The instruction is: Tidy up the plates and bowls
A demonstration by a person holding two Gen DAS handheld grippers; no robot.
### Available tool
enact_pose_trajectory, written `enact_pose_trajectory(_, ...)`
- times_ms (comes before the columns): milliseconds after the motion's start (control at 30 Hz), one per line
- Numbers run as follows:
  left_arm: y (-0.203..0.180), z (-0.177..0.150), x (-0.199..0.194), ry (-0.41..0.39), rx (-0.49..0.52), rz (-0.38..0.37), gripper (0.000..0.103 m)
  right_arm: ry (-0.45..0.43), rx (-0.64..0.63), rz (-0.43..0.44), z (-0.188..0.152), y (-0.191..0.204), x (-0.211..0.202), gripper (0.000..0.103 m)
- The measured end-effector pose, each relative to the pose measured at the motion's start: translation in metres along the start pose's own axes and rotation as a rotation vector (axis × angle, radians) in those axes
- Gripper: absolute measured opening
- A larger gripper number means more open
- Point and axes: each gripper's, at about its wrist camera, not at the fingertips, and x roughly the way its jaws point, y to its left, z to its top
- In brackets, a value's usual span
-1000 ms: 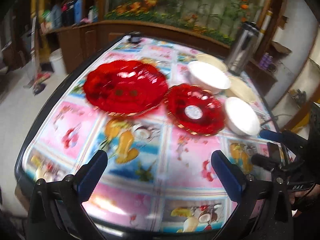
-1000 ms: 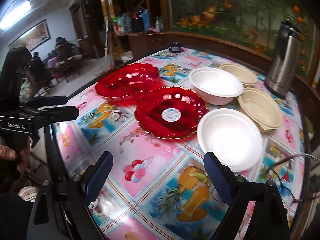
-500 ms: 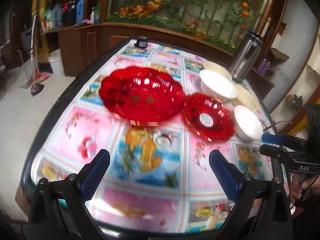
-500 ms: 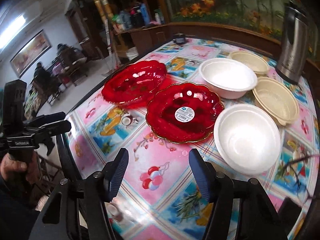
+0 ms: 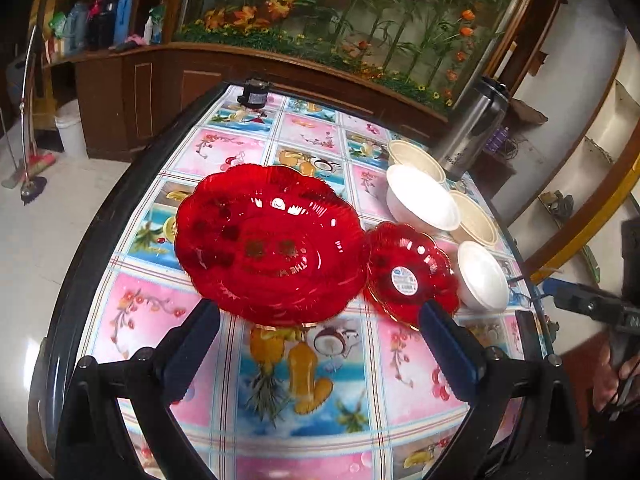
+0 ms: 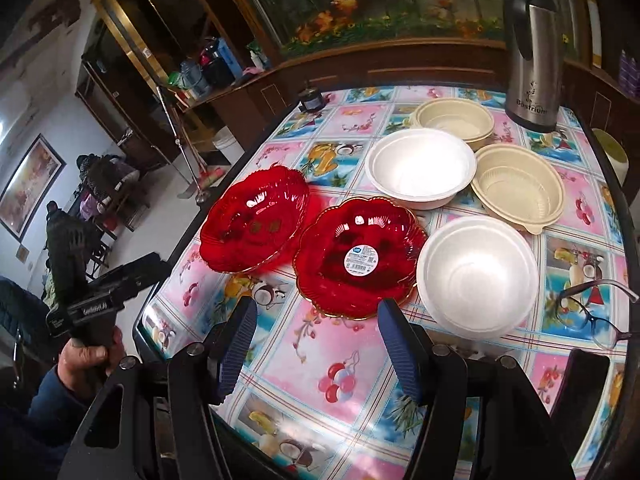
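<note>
Plates and bowls sit spread over the worktop (image 5: 304, 376), none stacked yet. In the left wrist view, the left claw (image 5: 318, 344) stands wide open with nothing between its pads, hovering above the worktop just short of the big red plate (image 5: 268, 240). That plate lies straight ahead of the claw, its near rim between the two fingertips' lines; its long axis runs across the view. Touching its right edge is the smaller red plate (image 5: 410, 270), and beyond that plate to the right lie a white bowl (image 5: 482, 276), a second white bowl (image 5: 420, 200) and two cream bowls, with a steel flask (image 5: 472, 132) behind them. Raised letters on the big red plate read partly "THE W"; the rest cannot be made out. The left claw looks the nearer one to this plate.

In the right wrist view, the right claw (image 6: 318, 344) is partly open and empty, held above the worktop. The smaller red plate (image 6: 360, 254) lies dead ahead of it, the near rim roughly between the fingertips. Its round white sticker carries a blue logo and small print too fine to read. The near white bowl (image 6: 478, 276) touches that plate's right edge. The flask (image 6: 530, 46) reads "Bostrium", or close to it. Spectacles (image 6: 596, 312) lie right of the near white bowl. Left of the big red plate (image 6: 254, 220), a hand (image 6: 86, 358) grips the other tool, whose body shows "GenRobot.AI", only partly legible.
</note>
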Motion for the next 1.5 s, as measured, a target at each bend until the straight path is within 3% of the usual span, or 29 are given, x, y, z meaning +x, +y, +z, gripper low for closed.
enact_pose_trajectory(167, 0.015, 0.007, -0.001, 0.01, -0.074, -0.003, 0.099, 0.006, -0.003, 0.001, 0.011, 0.003, 0.002, 0.067)
enact_pose_trajectory(400, 0.055, 0.005, -0.013, 0.055, -0.178, 0.093, 0.1, 0.075, -0.025, 0.096, 0.047, -0.001, 0.045, 0.067)
enact_pose_trajectory(467, 0.064, 0.008, -0.011, 0.077, -0.202, 0.104, 0.1, 0.084, -0.031, 0.112, 0.057, -0.001, 0.059, 0.058)
enact_pose_trajectory(567, 0.072, 0.016, -0.006, 0.092, -0.204, 0.125, 0.097, 0.111, 0.005, 0.148, 0.075, -0.006, 0.085, 0.055)
enact_pose_trajectory(633, 0.08, 0.021, 0.002, 0.094, -0.228, 0.128, 0.083, 0.133, 0.016, 0.147, 0.085, -0.007, 0.103, 0.053)
enact_pose_trajectory(700, 0.088, 0.026, 0.014, 0.105, -0.26, 0.113, 0.077, 0.149, 0.032, 0.164, 0.095, -0.008, 0.118, 0.049)
enact_pose_trajectory(900, 0.106, 0.044, 0.041, 0.13, -0.291, 0.125, 0.077, 0.192, 0.059, 0.172, 0.116, -0.004, 0.165, 0.046)
enact_pose_trajectory(967, 0.115, 0.047, 0.049, 0.138, -0.312, 0.121, 0.077, 0.214, 0.072, 0.169, 0.121, -0.005, 0.185, 0.033)
enact_pose_trajectory(1133, 0.131, 0.052, 0.066, 0.152, -0.342, 0.124, 0.077, 0.229, 0.103, 0.155, 0.129, -0.005, 0.214, 0.031)
enact_pose_trajectory(1167, 0.133, 0.052, 0.071, 0.161, -0.341, 0.13, 0.075, 0.232, 0.104, 0.156, 0.129, -0.004, 0.217, 0.026)
enact_pose_trajectory(1233, 0.138, 0.05, 0.085, 0.192, -0.357, 0.119, 0.051, 0.251, 0.103, 0.136, 0.13, -0.004, 0.228, 0.024)
enact_pose_trajectory(1300, 0.138, 0.049, 0.094, 0.206, -0.353, 0.109, 0.037, 0.261, 0.104, 0.116, 0.13, -0.004, 0.236, 0.022)
enact_pose_trajectory(1333, 0.137, 0.049, 0.096, 0.209, -0.346, 0.11, 0.031, 0.266, 0.104, 0.125, 0.128, -0.005, 0.239, 0.016)
enact_pose_trajectory(1500, 0.129, 0.047, 0.11, 0.232, -0.3, 0.132, 0.013, 0.268, 0.088, 0.09, 0.124, 0.0, 0.247, 0.008)
